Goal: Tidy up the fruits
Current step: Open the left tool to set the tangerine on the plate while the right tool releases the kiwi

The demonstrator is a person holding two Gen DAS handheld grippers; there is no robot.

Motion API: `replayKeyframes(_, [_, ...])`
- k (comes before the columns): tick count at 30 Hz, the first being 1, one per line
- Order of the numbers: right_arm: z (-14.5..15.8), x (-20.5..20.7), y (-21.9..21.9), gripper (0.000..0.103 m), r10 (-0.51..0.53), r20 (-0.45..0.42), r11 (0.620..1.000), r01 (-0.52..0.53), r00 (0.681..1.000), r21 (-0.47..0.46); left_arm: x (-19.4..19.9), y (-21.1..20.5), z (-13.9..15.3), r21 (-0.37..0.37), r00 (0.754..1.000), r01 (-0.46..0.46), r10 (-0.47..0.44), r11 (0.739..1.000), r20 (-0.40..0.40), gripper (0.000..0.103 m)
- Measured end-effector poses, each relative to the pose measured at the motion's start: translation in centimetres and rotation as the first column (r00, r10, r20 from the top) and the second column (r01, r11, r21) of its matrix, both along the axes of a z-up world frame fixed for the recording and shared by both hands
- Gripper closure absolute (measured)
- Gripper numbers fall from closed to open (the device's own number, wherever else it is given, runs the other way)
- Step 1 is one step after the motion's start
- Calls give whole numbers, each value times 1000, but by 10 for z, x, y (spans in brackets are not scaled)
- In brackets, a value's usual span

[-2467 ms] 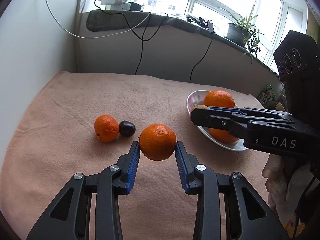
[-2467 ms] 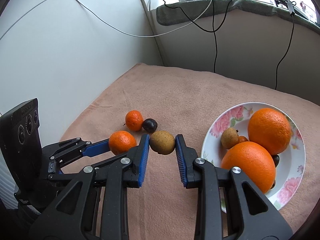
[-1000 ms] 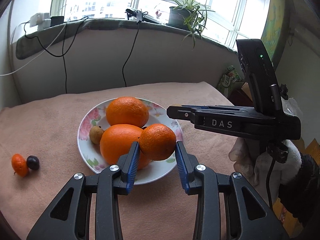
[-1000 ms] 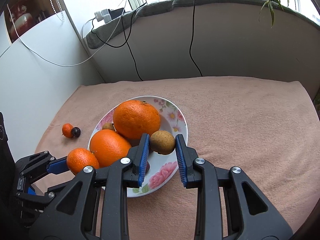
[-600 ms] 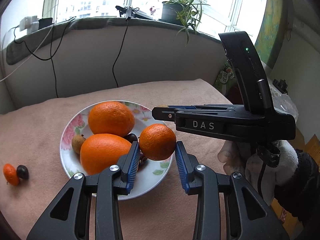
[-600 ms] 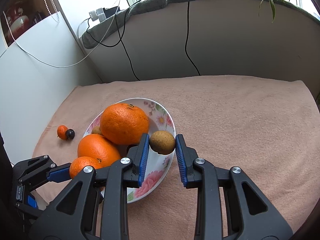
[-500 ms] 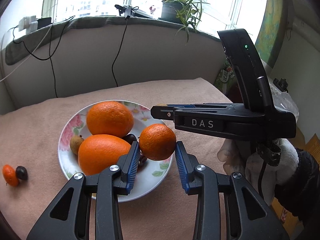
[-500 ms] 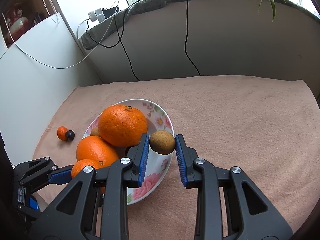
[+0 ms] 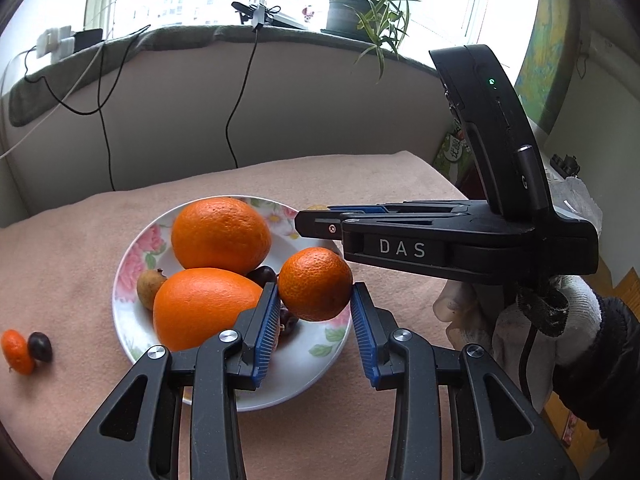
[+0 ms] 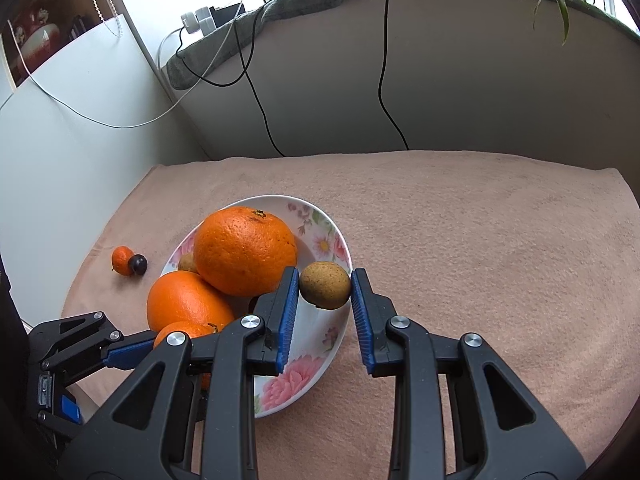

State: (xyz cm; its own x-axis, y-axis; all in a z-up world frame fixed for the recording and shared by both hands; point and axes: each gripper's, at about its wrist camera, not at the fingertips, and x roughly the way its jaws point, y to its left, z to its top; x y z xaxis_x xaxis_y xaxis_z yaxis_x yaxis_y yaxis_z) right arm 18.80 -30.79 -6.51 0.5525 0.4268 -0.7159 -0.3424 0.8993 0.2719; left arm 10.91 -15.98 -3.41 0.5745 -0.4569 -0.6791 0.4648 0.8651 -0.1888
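My left gripper (image 9: 316,312) is shut on a small mandarin (image 9: 315,283), held above the right part of a flowered plate (image 9: 296,380). In the plate lie two big oranges (image 9: 220,234), a small brown fruit (image 9: 147,288) and dark fruits. My right gripper (image 10: 325,304) is shut on a small brown round fruit (image 10: 325,285), held over the plate's right rim (image 10: 340,236). From the left wrist view the right gripper (image 9: 316,216) reaches in from the right, just behind the mandarin. From the right wrist view the left gripper (image 10: 132,350) shows at lower left with the mandarin (image 10: 182,330).
A tiny orange fruit (image 9: 16,350) and a dark plum (image 9: 40,346) lie on the pink cloth (image 10: 480,240) left of the plate. A gloved hand (image 9: 560,320) holds the right gripper. Cables hang down the wall behind; a potted plant (image 9: 356,8) stands on the sill.
Both grippers have swung from the loose fruits on the left over to the plate, each keeping its fruit. In the last half second they have barely shifted.
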Motion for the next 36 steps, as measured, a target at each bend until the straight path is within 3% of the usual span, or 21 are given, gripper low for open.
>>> replayKeyframes(5, [1,1,2,74,5,1,1000,-5,1000,-3,-1,-2,0,4,1000,1,-1,1000,0,68])
replayKeyframes(7, [2,1,1,56,-2,4,1000,2,1000,-7,0,-2,0,6,1000,2,-2,1000,1,68])
replayKeyframes(9, [3,0,1,44,-10,15,1000,10,1000,-8,0,-2,0,7,1000,2,-2,1000,2,67])
replayKeyframes(12, [4,-1,0,43,-14,19,1000,14,1000,-7,0,-3,1,0,1000,4,-4,1000,3,61])
replayKeyframes(16, [6,-2,-1,31,-22,33,1000,22,999,-8,-2,-6,2,19,1000,2,-2,1000,22,54])
replayKeyframes(25, [9,-5,-8,30,-41,53,999,41,998,15,-3,-7,5,20,1000,6,-6,1000,30,40])
replayKeyframes(28, [9,-7,-11,18,-56,65,998,54,996,31,-6,-7,5,19,999,-1,0,1000,35,35])
replayKeyframes(30, [10,-9,-14,18,-63,76,997,60,995,49,-7,-6,6,20,999,-7,6,1000,38,33])
replayKeyframes(36, [10,-11,-16,18,-66,77,996,60,995,68,-8,-3,8,25,999,-20,19,999,44,33])
